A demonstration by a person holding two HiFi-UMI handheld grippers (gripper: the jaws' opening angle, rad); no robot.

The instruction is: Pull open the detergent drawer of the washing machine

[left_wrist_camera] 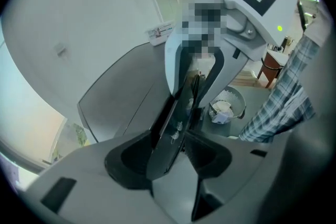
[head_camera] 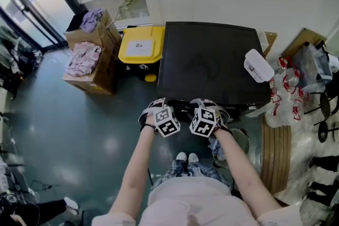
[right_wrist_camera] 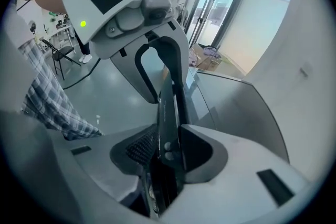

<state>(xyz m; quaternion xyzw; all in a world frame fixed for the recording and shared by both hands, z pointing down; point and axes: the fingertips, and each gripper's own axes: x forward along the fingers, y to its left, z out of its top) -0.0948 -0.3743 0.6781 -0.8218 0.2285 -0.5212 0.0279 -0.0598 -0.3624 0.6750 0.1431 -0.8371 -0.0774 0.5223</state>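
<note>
From above, the washing machine (head_camera: pixel 212 61) shows its dark top, with both grippers side by side at its front edge. My left gripper (head_camera: pixel 161 108) and right gripper (head_camera: pixel 204 109) point steeply down onto that edge. In the left gripper view my left gripper (left_wrist_camera: pixel 176 136) is shut on a thin dark panel (left_wrist_camera: pixel 169 120), the drawer's front, which stands on edge between the pads. The right gripper view shows my right gripper (right_wrist_camera: pixel 168 152) clamped on the same dark panel (right_wrist_camera: pixel 167 107), next to two small round studs. How far out the drawer stands is hidden by the grippers.
A white container (head_camera: pixel 258 65) lies on the machine's top right corner. A yellow bin (head_camera: pixel 141 46) and cardboard boxes of clothes (head_camera: pixel 87 58) stand to the left. Plastic bags (head_camera: pixel 288 92) crowd the right side. A wire basket (left_wrist_camera: pixel 227 105) sits on the floor beside the machine.
</note>
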